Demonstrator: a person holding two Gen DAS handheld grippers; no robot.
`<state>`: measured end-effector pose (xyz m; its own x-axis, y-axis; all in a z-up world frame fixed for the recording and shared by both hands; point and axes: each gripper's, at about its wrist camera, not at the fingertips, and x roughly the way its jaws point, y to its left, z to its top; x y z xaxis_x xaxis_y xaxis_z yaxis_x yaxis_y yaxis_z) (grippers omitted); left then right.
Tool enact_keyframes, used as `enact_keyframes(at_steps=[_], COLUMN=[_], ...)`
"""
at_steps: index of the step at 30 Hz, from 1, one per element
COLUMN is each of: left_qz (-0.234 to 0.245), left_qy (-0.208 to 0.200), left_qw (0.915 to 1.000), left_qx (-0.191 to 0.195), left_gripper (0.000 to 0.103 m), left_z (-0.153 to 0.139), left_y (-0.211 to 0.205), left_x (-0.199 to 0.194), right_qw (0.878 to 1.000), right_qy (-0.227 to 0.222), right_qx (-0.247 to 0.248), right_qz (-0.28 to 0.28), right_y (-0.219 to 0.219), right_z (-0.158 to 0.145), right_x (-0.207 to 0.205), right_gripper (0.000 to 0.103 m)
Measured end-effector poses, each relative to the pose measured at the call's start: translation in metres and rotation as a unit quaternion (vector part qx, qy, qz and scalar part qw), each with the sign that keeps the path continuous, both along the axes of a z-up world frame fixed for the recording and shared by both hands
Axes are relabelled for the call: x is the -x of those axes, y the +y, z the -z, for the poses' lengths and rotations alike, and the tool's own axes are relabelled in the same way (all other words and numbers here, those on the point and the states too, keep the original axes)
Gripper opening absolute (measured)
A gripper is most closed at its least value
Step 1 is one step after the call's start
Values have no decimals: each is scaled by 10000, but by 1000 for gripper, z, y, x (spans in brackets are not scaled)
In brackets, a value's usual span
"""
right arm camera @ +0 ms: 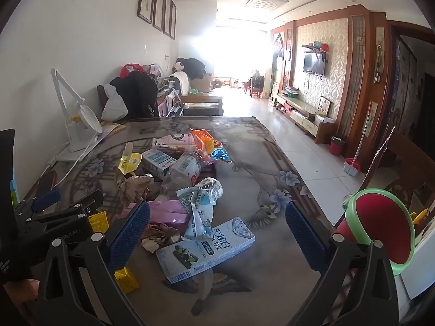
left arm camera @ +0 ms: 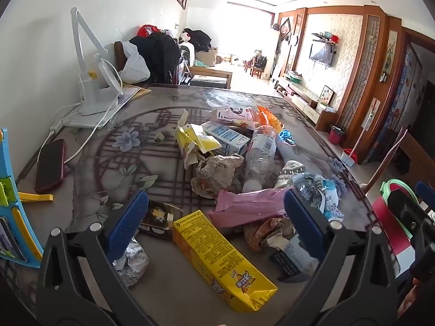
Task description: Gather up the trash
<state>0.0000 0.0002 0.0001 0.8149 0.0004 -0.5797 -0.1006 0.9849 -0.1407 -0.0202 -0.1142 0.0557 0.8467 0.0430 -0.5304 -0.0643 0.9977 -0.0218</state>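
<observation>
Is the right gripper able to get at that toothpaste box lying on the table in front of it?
Probably yes. The right gripper is open and empty, and the toothpaste box lies flat right between its fingers, with nothing on top except a torn wrapper draped over its far edge.

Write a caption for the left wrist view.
Open left claw hovers over a yellow box and wrappers on the floral table.

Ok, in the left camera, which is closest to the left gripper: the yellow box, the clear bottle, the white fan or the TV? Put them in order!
From the left gripper:
1. Yellow box, right between its fingers.
2. Clear bottle, mid-table in the trash pile.
3. White fan, far left of the table by the wall.
4. TV, on the far right wall.
</observation>
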Motion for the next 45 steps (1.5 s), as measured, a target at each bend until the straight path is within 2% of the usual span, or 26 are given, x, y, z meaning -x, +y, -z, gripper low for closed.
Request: enact_keyframes(at_steps=[7, 12, 14, 15, 19, 21, 30, 31, 37, 45], left_qz=[-140, -148, -174, -172, -190, -202, -127, -149, -242, -213], left_qy=[94, 50, 27, -86, -106, -160, -231, -336, -161, -51], left_qw=[9998, 9990, 9992, 9996, 9998, 9996, 9986, 9983, 9955, 9990], left_qx=[56, 411, 359, 191, -49, -64, 455, 462, 898, 391], left_gripper=[98, 98, 98, 98, 98, 98, 98, 98, 98, 98], left_z=[0, 2, 1, 2, 2, 1, 2, 2, 3, 1], left_y=[1, 12, 10, 10, 5, 5, 12, 13, 22, 16], left_x=[-2, -4, -5, -2, 0, 1, 4, 6, 4, 3], right_qw=[10000, 10000, 10000, 10000, 10000, 10000, 10000, 10000, 10000, 10000], right_qy=[2, 3, 9, 10, 12, 19, 31, 34, 52, 89], right_qx=[6, 10, 15, 17, 15, 7, 15, 15, 11, 21], right_qz=[1, 1, 7, 8, 10, 6, 11, 15, 20, -25], right_y=[0, 1, 0, 1, 1, 1, -1, -2, -4, -2], right_z=[0, 2, 1, 2, 2, 2, 10, 12, 12, 12], right_x=[0, -2, -1, -1, -2, -1, -1, -1, 0, -1], right_gripper=[96, 96, 96, 96, 96, 96, 96, 96, 96, 96])
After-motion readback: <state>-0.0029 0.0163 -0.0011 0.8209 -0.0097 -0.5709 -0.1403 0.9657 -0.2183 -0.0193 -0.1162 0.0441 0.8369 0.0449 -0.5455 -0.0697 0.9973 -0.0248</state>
